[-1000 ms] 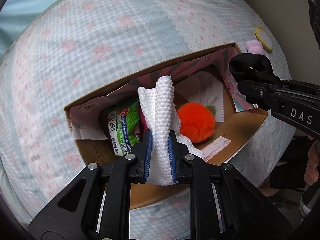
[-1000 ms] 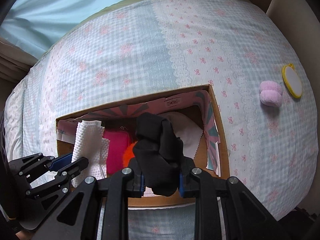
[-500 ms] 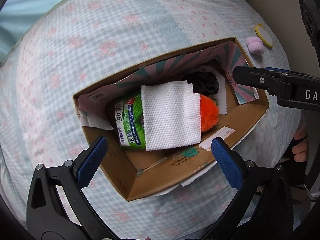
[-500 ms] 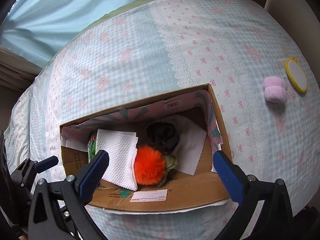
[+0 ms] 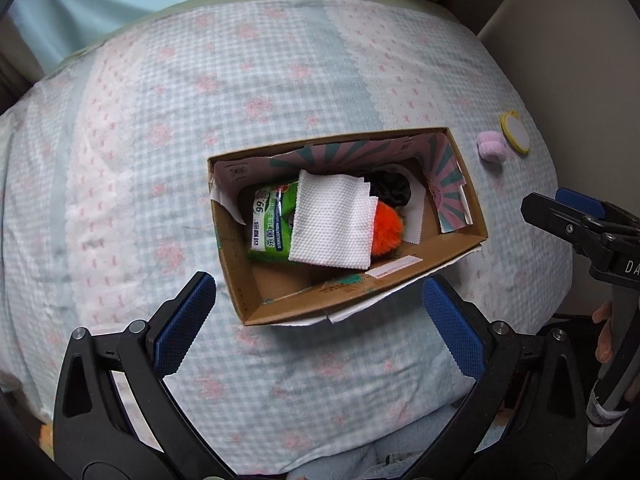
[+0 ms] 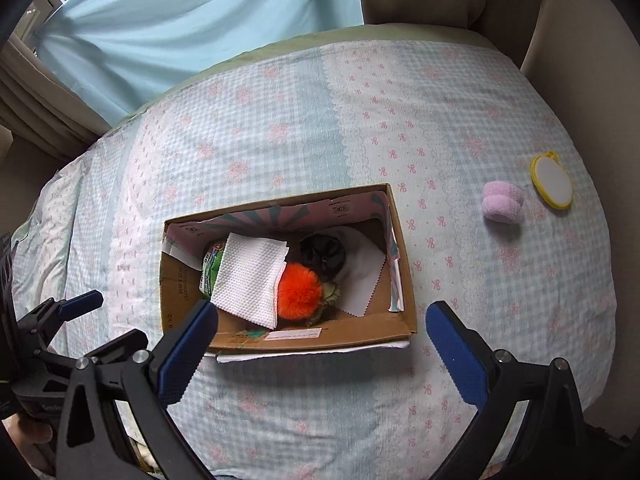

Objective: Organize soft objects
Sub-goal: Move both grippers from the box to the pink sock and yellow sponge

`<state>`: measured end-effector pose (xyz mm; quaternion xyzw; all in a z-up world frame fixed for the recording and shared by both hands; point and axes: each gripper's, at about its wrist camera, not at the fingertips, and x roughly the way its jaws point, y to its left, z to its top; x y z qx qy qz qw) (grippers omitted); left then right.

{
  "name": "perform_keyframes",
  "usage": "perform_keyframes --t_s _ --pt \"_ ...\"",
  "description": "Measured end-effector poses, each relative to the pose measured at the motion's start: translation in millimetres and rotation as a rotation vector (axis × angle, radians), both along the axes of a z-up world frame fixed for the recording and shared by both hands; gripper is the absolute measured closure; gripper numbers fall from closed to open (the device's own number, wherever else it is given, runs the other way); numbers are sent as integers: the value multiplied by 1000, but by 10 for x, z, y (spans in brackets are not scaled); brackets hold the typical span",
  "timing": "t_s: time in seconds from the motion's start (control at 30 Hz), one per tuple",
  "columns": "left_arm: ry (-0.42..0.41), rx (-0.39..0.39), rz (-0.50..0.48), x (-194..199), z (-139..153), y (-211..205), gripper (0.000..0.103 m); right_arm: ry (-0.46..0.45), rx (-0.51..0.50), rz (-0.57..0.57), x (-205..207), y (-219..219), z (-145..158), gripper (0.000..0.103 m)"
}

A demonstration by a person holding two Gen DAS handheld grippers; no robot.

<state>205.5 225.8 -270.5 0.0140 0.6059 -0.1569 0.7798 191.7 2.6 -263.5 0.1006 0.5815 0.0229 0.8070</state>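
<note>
A cardboard box (image 5: 468, 216) (image 6: 404, 280) lies on the bed. Inside are a white knitted cloth (image 5: 332, 224) (image 6: 250, 280), an orange pompom (image 5: 386, 232) (image 6: 298, 290), a black soft item (image 5: 390, 190) (image 6: 322, 252), a green wipes pack (image 5: 268, 224) (image 6: 212, 266) and a white sheet (image 6: 362, 276). My left gripper (image 5: 320, 320) is open and empty, above the box's near edge. My right gripper (image 6: 320, 336) is open and empty, also above the near edge. A pink fluffy item (image 5: 491, 147) (image 6: 502, 202) lies on the bed to the right of the box.
A round yellow-rimmed mirror (image 5: 515, 139) (image 6: 551, 182) lies beside the pink item. The bed has a checked blue and pink cover (image 6: 280, 128). A light blue curtain (image 6: 180, 12) hangs behind. A beige headboard or wall (image 6: 580, 60) is at the right.
Both grippers opened and let go of the white cloth and the black item, which now lie in the box. Both grippers have since drawn back and up from the box.
</note>
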Motion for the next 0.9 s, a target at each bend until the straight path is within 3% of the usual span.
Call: perform_keyframes --t_s 0.27,0.43,0.67,0.9 --pt "-133 -62 130 -368 622 146 0 -137 -65 -20 -600 -245 677 0" --pt "-262 -37 143 -589 955 -5 0 -209 -96 -82 -910 -558 979 0" --pt "-303 -56 101 -627 1153 -667 0 -268 -172 -143 -1125 -1183 1218 0" --pt "-347 -61 136 -651 1230 -1573 0 -317 -142 -145 -1003 -2087 1195 0"
